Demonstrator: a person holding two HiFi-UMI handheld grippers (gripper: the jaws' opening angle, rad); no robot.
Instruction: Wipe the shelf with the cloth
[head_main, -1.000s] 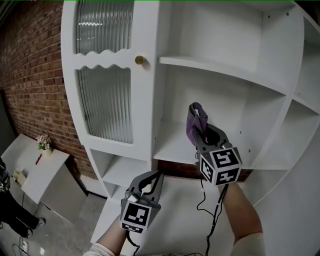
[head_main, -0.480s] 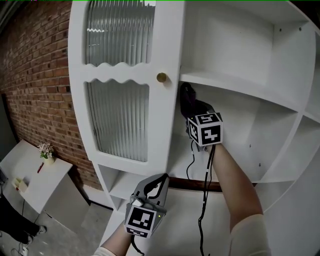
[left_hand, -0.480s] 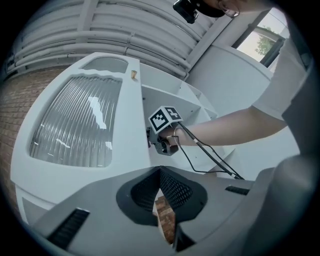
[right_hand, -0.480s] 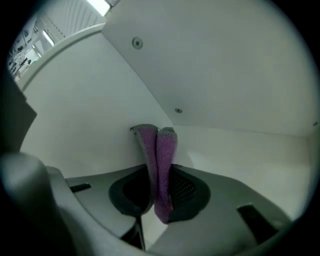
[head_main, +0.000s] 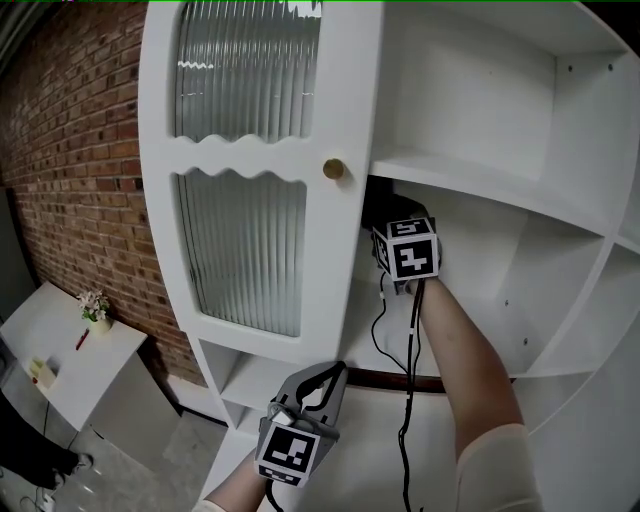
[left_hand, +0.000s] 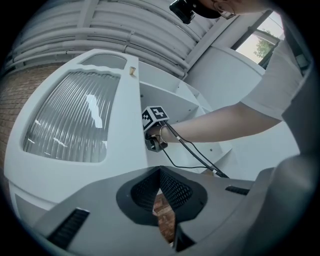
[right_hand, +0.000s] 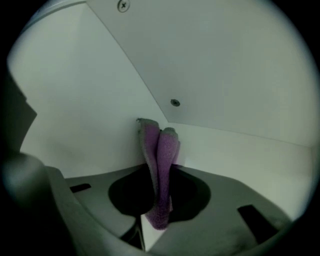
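Note:
A purple cloth stands upright between the jaws of my right gripper, which is shut on it. The cloth's top end touches the inner corner of the white shelf compartment. In the head view, my right gripper reaches into the compartment under a shelf board, and the door edge and the marker cube hide the cloth. My left gripper hangs low in front of the cabinet, shut and holding nothing. The left gripper view shows its jaws meeting.
A ribbed glass door with a brass knob stands just left of the right gripper. A black cable hangs along the right forearm. A brick wall and a small white table lie to the left.
My right gripper has risen with the cloth and gone deeper into the compartment toward its left inner corner. The cloth no longer shows in the head view. My left gripper has stayed low.

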